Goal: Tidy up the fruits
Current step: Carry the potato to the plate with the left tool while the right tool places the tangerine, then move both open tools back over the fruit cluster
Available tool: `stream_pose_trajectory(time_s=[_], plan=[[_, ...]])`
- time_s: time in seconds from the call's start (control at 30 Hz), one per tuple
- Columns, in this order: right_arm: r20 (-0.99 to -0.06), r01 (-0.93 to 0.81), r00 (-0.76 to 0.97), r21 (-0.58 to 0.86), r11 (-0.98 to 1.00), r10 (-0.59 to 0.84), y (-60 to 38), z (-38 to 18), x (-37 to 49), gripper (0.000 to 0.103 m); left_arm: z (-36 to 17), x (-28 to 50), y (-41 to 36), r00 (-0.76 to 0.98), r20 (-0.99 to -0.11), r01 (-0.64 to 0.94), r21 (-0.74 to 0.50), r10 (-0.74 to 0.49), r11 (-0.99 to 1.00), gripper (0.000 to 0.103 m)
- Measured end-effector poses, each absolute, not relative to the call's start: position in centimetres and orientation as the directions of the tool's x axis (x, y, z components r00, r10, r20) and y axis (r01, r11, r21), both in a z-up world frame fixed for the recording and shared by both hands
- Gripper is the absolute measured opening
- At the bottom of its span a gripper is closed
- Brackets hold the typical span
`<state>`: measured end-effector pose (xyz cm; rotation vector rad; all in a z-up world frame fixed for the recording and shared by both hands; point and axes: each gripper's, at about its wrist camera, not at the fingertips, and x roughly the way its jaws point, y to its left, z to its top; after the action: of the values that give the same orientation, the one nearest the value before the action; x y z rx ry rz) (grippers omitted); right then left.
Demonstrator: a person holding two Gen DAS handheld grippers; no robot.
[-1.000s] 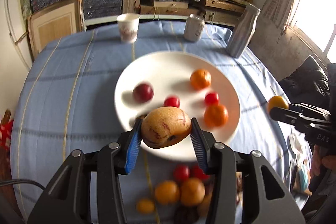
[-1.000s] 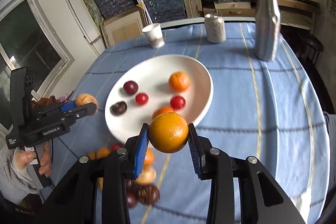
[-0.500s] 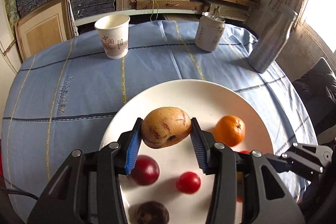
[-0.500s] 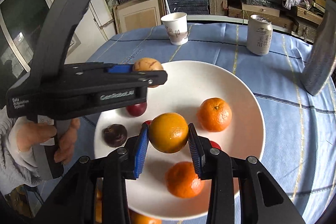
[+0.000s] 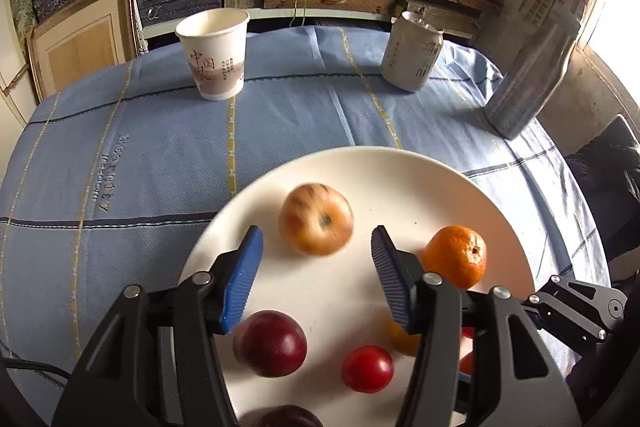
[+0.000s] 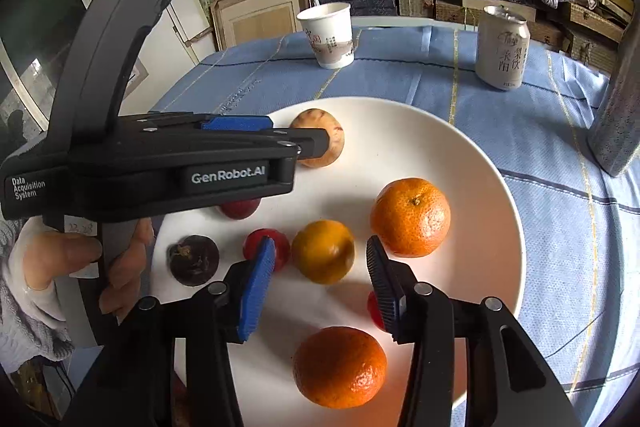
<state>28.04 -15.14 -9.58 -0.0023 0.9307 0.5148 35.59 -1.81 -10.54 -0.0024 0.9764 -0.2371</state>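
So both grippers hang over the plate with jaws opening and nothing pinched: the left gripper has the apple lying blurry on the plate just past its tips, pads clear of it. The right gripper has a small orange sitting between its pads (not squeezed), with a bigger mandarin at its 1 o'clock and the cup up at 12.

- Your left gripper tilts steeply downward, jaws opening, pads touching nothing.
- Your right gripper likewise: jaws opening, pads clear.
- Your left hand grips its handle.
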Motion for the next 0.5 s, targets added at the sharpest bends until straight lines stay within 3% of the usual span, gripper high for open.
stream_pose_trajectory(time_s=[0.5], plan=[[-0.704, -0.391, 0.569, 0.224, 0.893, 0.425, -18.6, -3.4, 20.0, 0.055, -4.6, 25.0, 2.3, 0.595, -0.789, 0.135, -0.090, -0.153, 0.987, 0.057]])
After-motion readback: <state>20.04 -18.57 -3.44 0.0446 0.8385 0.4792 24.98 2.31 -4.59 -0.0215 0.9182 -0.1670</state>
